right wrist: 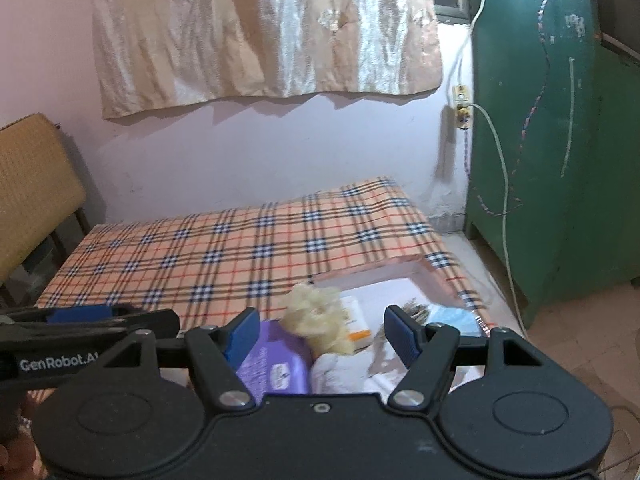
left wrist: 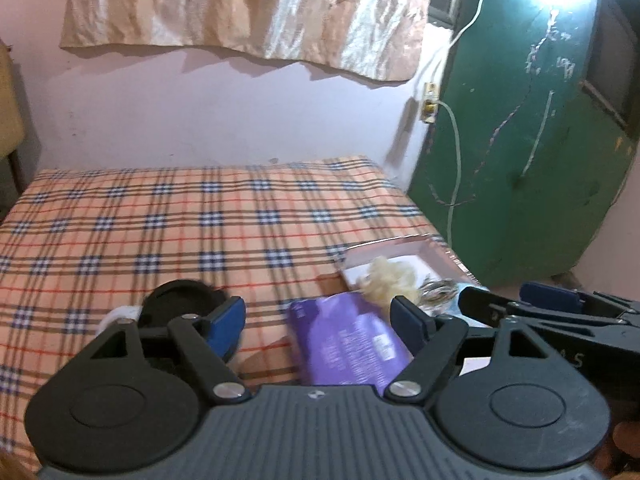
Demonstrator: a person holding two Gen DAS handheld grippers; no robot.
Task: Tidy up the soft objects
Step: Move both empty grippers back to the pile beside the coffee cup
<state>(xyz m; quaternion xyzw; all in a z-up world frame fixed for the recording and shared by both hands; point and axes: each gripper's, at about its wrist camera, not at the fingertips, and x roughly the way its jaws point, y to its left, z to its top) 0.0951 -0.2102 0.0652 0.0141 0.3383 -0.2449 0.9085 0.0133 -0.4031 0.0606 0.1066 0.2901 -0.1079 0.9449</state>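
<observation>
Left wrist view: the left gripper hangs over the near edge of the plaid bedspread with its jaws apart and nothing clamped; the purple soft pack lies on the cover below and between the blue pads, untouched. A black round object sits just beside the left pad; what it is cannot be told. Beyond the pack, a shallow tray rests near the right edge of the bed and holds a pale fluffy tuft

Right wrist view: the right gripper also stands with jaws apart and empty, pointing down toward the same cluster. The purple pack lies touching white cloth; the pale tuft sits just behind them, and a light blue face mask lies at the tray's right side. Some small items in the tray are too blurred to name

Step in hand, as judged: between placements, with neither gripper loaded and the soft items partly gathered at the tray

Next move, as judged:
- Select one loose item, most likely the purple pack or the white cloth
- Lower a gripper until the pads straddle it, then close gently; soft goods deform, so grip near the middle
- Keep the two grippers well apart, as they work side by side over one small area
</observation>
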